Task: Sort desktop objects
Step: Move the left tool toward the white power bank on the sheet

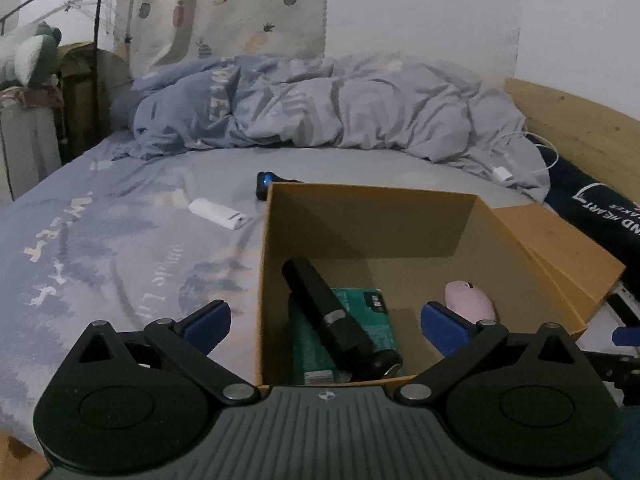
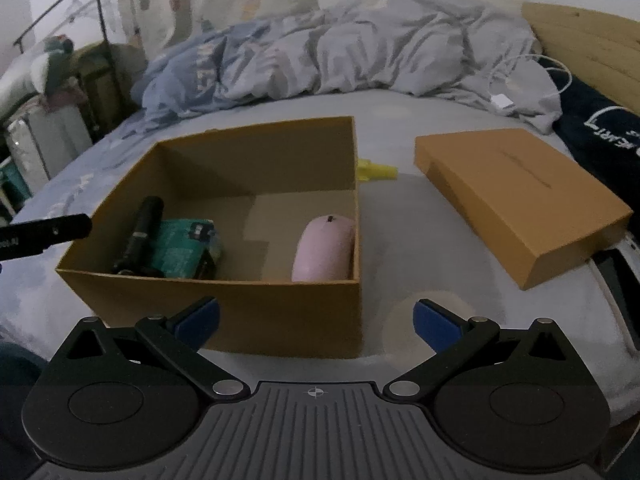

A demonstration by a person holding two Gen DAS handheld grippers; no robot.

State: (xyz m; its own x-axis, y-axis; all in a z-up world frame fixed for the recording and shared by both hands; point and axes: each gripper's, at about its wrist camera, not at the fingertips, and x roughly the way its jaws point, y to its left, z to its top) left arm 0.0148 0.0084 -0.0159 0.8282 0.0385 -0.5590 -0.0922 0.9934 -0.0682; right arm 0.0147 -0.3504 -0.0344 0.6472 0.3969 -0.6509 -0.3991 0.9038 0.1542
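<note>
Both my left gripper [image 1: 324, 320] and right gripper [image 2: 316, 320] have their fingers spread wide, holding nothing. Ahead of my left fingers the cardboard box [image 1: 276, 280] holds a black flashlight [image 1: 336, 316], a green packet [image 1: 356, 308] and a pink mouse [image 1: 472, 300]; left beyond them lie a white device [image 1: 220, 214] and a black gadget [image 1: 266, 184]. If the white one goes in, I'd straddle its narrow width squarely.
</note>
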